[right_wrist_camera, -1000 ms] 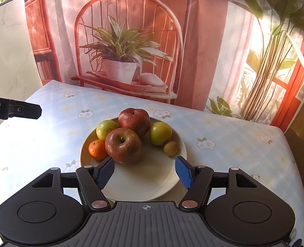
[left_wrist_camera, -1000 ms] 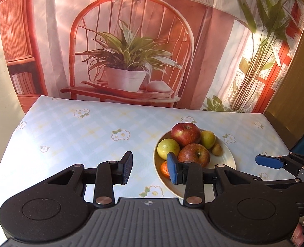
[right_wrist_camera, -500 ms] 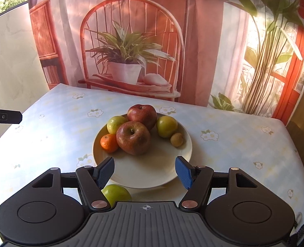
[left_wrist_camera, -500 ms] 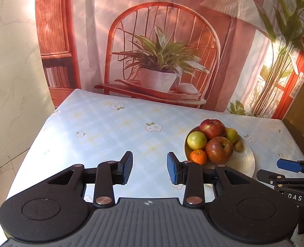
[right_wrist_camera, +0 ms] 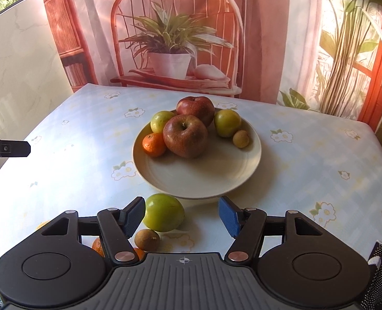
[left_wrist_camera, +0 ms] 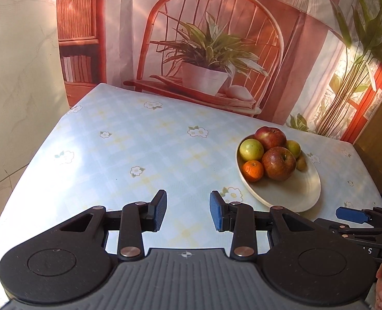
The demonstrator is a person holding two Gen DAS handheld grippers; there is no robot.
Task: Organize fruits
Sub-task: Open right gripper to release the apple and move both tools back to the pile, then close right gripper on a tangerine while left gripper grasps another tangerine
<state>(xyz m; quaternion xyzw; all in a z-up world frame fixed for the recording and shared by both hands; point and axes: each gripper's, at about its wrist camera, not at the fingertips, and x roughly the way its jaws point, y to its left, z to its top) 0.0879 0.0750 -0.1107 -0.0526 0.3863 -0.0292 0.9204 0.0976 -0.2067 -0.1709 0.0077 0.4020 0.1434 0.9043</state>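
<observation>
A cream plate holds two red apples, two green fruits, an orange and a small brown fruit. In front of the plate on the table lie a loose green apple, a small brown fruit and an orange partly hidden by the gripper. My right gripper is open and empty, just above the loose green apple. My left gripper is open and empty over bare tablecloth, left of the plate.
The table has a pale blue flowered cloth. A printed backdrop with chair and plant hangs behind the far edge. A marble wall is at left. The right gripper's blue fingertip shows in the left wrist view.
Both grippers have pulled back and away from the plate. The left one swung left. The loose green apple, brown fruit and orange near the front edge have come into the right wrist view.
</observation>
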